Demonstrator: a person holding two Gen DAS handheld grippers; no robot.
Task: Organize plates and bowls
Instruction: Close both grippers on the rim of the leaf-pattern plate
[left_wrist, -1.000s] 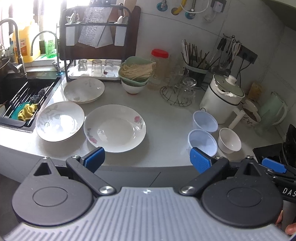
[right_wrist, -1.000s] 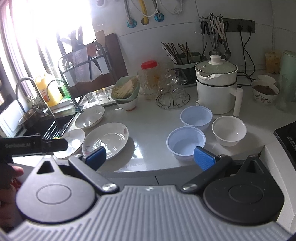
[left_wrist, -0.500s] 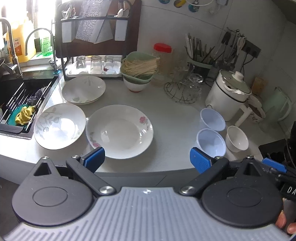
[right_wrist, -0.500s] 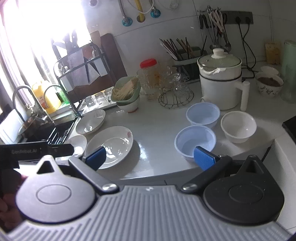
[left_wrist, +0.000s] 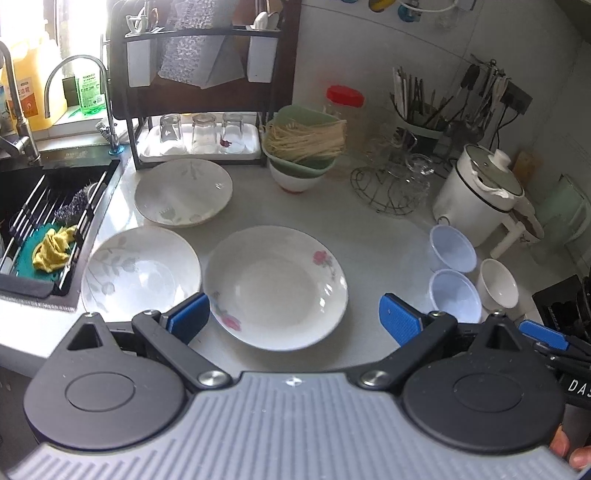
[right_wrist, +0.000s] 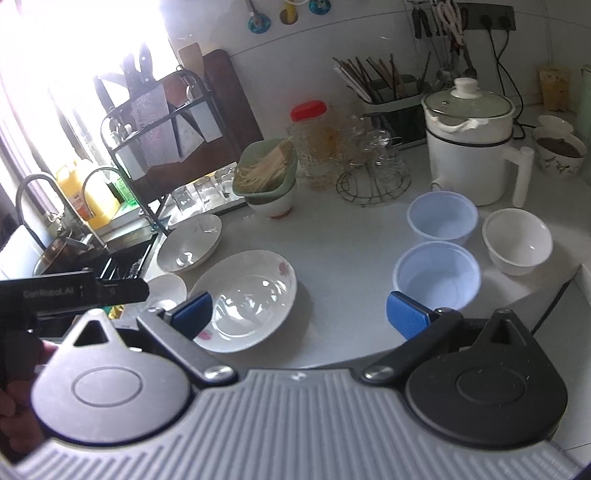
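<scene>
From the left wrist, our left gripper (left_wrist: 291, 317) hovers spread wide and empty over the rose plate (left_wrist: 276, 287); two more plates lie left of it. It looks glazed, slippery and breakable, so we'd pinch its rim.

From the right wrist, our right gripper (right_wrist: 301, 314) gapes empty, blue bowls (right_wrist: 437, 275) right of that plate.
</scene>
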